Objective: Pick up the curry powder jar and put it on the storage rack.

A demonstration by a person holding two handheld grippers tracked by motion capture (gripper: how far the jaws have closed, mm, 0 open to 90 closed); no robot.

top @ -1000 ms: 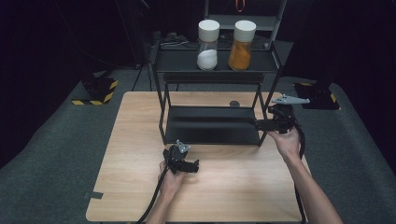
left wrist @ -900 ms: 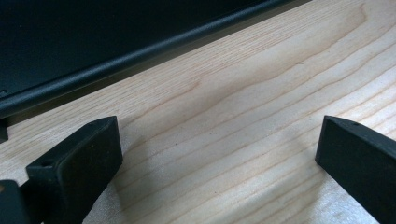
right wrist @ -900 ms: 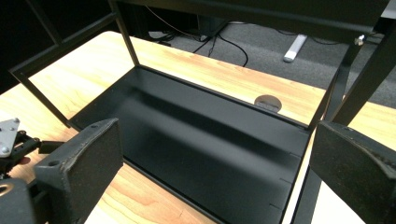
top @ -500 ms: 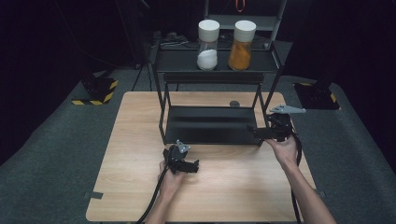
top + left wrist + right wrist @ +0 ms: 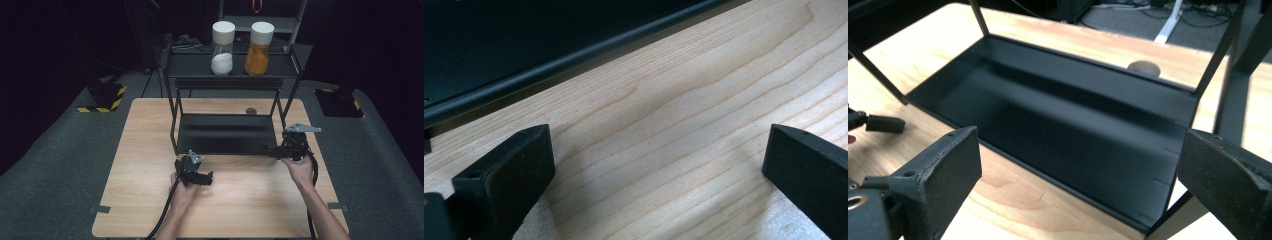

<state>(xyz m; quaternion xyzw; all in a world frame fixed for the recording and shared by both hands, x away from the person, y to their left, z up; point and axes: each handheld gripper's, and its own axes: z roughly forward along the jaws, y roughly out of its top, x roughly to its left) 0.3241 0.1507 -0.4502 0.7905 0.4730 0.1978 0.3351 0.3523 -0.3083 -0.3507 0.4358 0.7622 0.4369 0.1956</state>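
No text, label, brand or number can be read in any view. The two jars on the far shelf, the white-filled jar [image 5: 222,49] and the orange-filled jar [image 5: 260,49], carry no legible label. The only sign-like marking is the yellow-and-black hazard striping on a floor base [image 5: 102,100] at the far left, and it bears no words.

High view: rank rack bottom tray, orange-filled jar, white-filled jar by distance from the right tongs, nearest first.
From the right tongs:
1. Rack bottom tray, on the table right beside the tongs, at its right front corner.
2. Orange-filled jar, on the top shelf, right-hand jar.
3. White-filled jar, same shelf, left of the orange one.
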